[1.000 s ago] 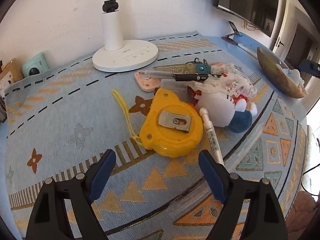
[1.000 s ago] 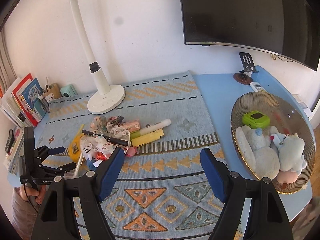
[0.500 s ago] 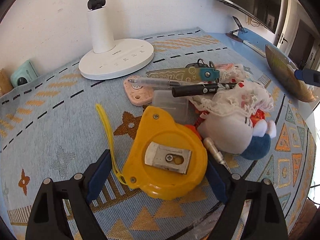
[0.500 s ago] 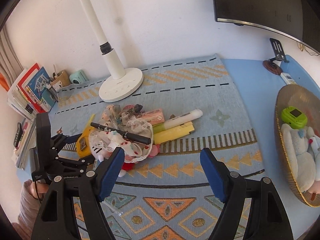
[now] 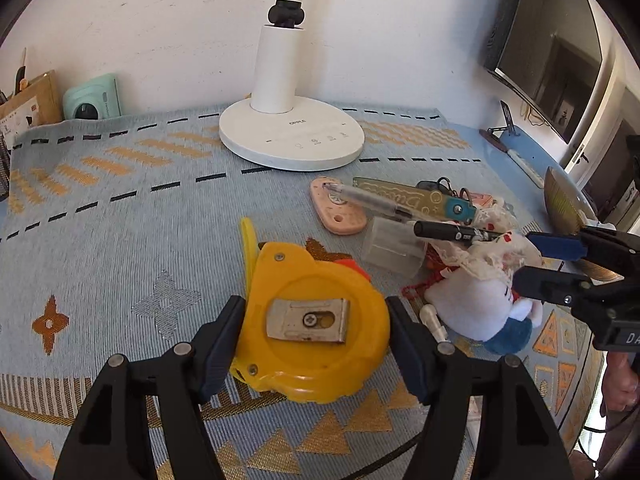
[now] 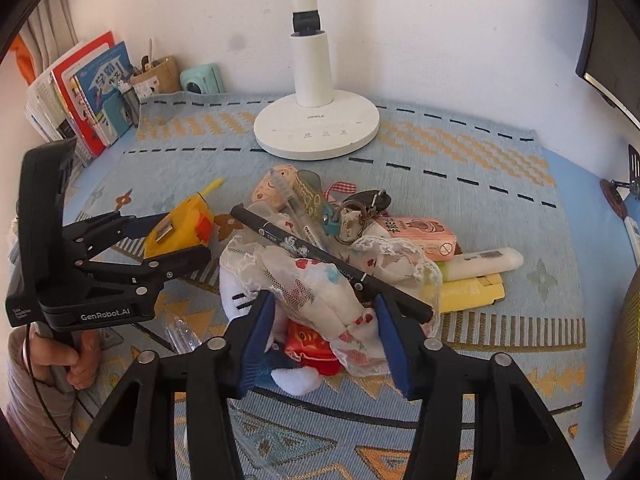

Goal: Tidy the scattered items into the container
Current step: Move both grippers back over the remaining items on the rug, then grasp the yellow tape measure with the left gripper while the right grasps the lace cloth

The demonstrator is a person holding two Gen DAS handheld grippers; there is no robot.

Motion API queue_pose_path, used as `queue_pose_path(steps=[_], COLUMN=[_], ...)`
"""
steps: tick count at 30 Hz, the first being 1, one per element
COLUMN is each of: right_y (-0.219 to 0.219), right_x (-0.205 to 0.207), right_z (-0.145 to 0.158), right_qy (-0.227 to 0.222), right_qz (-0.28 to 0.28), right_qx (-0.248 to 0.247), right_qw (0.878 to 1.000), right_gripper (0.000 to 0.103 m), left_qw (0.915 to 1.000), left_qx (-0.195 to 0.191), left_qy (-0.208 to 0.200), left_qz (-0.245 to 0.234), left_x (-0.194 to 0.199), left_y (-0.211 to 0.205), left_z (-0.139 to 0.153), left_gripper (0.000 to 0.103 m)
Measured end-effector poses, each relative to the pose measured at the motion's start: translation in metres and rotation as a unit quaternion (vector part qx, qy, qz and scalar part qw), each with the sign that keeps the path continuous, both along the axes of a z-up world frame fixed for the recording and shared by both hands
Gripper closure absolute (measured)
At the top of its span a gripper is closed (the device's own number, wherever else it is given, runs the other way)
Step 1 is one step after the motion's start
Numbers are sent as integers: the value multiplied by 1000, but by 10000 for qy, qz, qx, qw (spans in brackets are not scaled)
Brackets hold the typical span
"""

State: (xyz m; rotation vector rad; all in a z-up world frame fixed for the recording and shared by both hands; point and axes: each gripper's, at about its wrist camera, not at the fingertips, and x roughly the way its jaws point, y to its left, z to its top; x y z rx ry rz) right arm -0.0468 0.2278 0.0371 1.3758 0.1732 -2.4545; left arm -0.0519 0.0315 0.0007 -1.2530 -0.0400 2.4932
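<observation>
Two hand-held grippers closing in on a cluttered pile on the bench.

My left hand-held gripper (image 5: pixel 314 336) brackets the yellow tape measure (image 5: pixel 316 328), contact unclear; my right hand-held gripper (image 6: pixel 324 338) stands open around the plush toy (image 6: pixel 320 300), half hidden under lace. The basket (image 6: pixel 622 364) is cut off at the right edge.

Tape measure (image 5: pixel 316 328): showing yellow with a grey metal clip, just in front of the lamp base.
Lamp base (image 5: pixel 292 140): showing plain white.
Cloth (image 5: pixel 120 208): showing pale blue under the lamp base, with orange triangles and black dashes.
Plush toy (image 5: pixel 476 300): showing white with a blue foot, right of the lamp base.
Pen (image 6: pixel 332 260): showing black.
Gripper pads (image 6: pixel 256 340): showing blue.
</observation>
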Motion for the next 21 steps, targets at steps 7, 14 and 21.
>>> queue_pose_path(steps=[7, 14, 21], right_y=[5, 31, 46], right_x=[3, 21, 40], right_z=[14, 79, 111], right_qy=[257, 924, 1271], right_qz=[-190, -343, -421], right_qx=[-332, -1051, -1137], right_qw=[9989, 9896, 9845], right_gripper=[95, 96, 96], left_qw=[9999, 9995, 9993], left_qx=[155, 188, 74], left_qy=[18, 231, 358], left_qz=[36, 64, 19], left_x=[0, 6, 16], left_y=[-5, -7, -2], left_z=[0, 6, 21], left_gripper=[37, 37, 38])
